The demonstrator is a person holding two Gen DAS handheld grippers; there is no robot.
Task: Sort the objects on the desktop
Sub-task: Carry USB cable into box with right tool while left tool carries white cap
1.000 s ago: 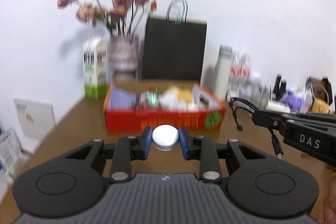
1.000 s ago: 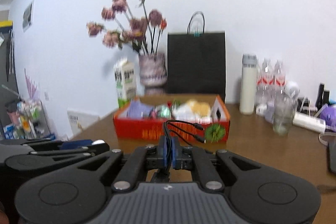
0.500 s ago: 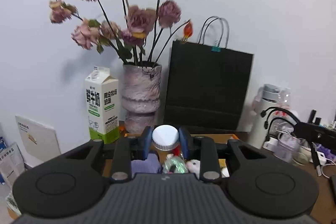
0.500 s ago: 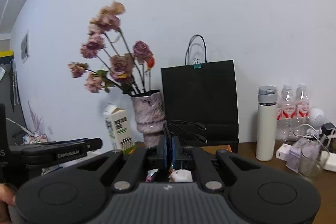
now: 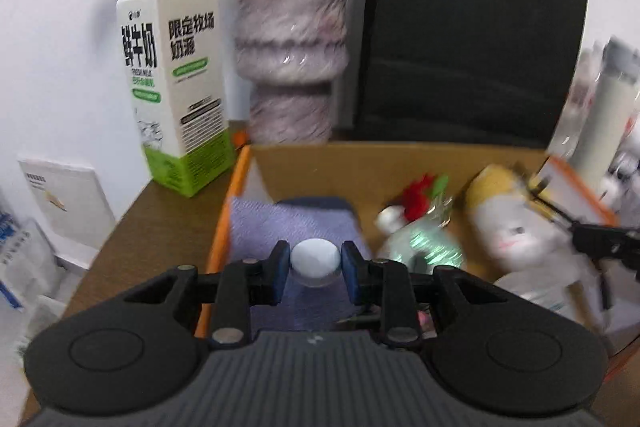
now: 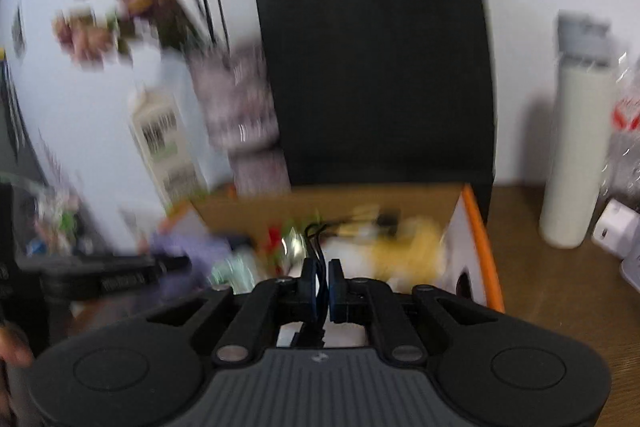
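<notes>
My left gripper (image 5: 315, 261) is shut on a small bottle with a white cap (image 5: 315, 259), hanging over the lilac cloth (image 5: 288, 223) at the left end of the orange cardboard box (image 5: 234, 183). My right gripper (image 6: 323, 287) is shut on a black cable (image 6: 314, 239) whose plugs stick out ahead over the box (image 6: 478, 235). The box also holds a plush toy (image 5: 508, 227) and a red and green wrapped item (image 5: 420, 219). The right gripper's arm (image 5: 600, 239) shows at the right edge of the left wrist view.
Behind the box stand a milk carton (image 5: 176, 83), a marbled vase (image 5: 290, 39) with dried flowers and a black paper bag (image 5: 472, 39). A white flask (image 6: 576, 155), wrapped bottles and a white charger (image 6: 612, 231) stand on the brown table to the right.
Both grippers moved forward and tipped down, from in front of the box to over its inside. The left still grips the bottle, the right still grips the cable.
</notes>
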